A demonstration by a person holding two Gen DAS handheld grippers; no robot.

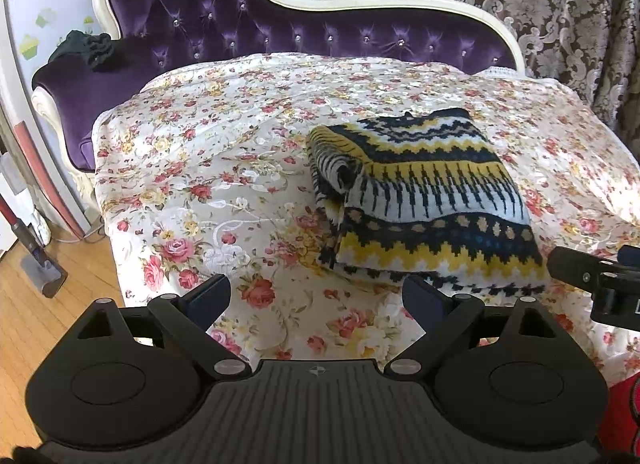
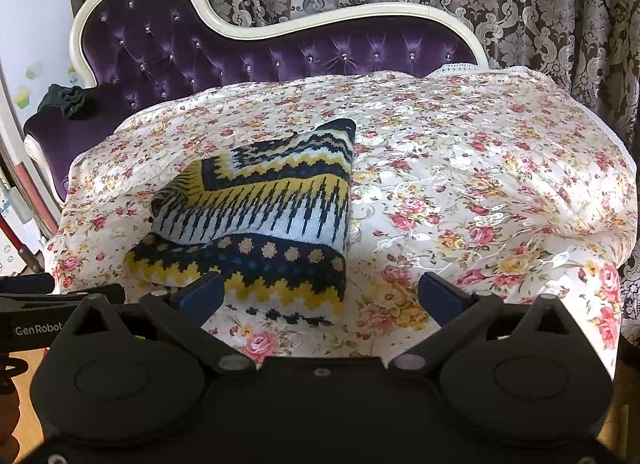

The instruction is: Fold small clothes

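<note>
Folded navy, yellow and white patterned knit sweater (image 1: 424, 200) sits on the floral quilted cover (image 1: 208, 168), long axis running near-to-far. Left gripper (image 1: 316, 300): fingers spread, empty, sweater ahead and right of it. Right gripper (image 2: 320, 296): fingers spread, empty, sweater ahead-left, its left fingertip at the near hem. Right looks nearer.

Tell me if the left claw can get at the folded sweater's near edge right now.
Probably yes. The left claw is open and empty, the folded sweater lies just ahead on the floral cover, and nothing sits between them.
</note>
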